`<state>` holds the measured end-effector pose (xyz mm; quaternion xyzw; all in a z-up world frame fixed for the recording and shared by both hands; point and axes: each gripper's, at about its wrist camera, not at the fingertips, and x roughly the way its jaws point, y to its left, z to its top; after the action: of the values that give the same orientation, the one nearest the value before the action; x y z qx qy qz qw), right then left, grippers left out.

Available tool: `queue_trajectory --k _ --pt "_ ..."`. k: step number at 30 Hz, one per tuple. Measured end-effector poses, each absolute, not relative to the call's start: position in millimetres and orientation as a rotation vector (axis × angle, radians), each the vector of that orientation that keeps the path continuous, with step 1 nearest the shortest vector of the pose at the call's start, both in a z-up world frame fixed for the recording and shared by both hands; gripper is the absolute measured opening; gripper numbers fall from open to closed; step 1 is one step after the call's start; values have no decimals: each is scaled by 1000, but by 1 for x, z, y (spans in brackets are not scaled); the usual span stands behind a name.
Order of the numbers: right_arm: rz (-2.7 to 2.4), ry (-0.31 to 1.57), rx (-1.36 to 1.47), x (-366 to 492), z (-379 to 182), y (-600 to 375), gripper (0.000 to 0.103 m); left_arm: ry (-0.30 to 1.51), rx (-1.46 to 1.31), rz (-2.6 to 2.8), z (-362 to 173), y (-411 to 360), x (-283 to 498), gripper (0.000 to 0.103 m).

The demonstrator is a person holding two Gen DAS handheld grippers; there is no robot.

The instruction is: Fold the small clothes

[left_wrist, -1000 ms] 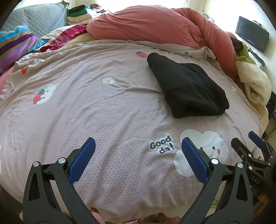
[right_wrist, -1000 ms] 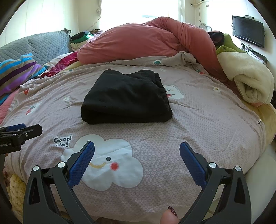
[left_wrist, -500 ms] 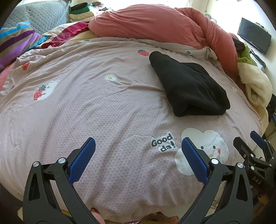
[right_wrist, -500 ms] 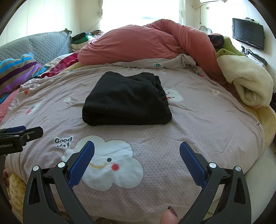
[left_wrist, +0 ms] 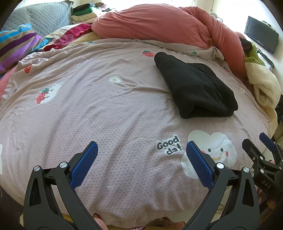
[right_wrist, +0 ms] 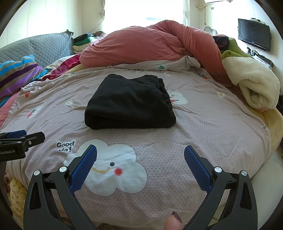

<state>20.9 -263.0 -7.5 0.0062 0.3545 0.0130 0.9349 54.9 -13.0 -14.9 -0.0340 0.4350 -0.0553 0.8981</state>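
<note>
I am holding my left gripper [left_wrist: 141, 155] and right gripper [right_wrist: 140, 159] low at the near edge of the bed, both with jaws spread wide and gripping nothing. The black garment [right_wrist: 129, 102] is lying folded into a thick rectangle at the centre of the right view, well apart from both claws, on the pink printed duvet [right_wrist: 203, 123]. Judging by the neat bundle, I am hanging back because this piece looks finished.

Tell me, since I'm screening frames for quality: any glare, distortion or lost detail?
Right wrist view: window blown out white, fisheye bends the bed edge. Left wrist view: bright glare top right, black folded garment shows little texture. Both sharp.
</note>
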Motion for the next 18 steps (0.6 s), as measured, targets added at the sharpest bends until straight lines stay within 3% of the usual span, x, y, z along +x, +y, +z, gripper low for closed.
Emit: queue_trajectory --k 18 --pt "26 724 14 20 -7 -263 98 904 -55 -100 -16 -11 54 94"
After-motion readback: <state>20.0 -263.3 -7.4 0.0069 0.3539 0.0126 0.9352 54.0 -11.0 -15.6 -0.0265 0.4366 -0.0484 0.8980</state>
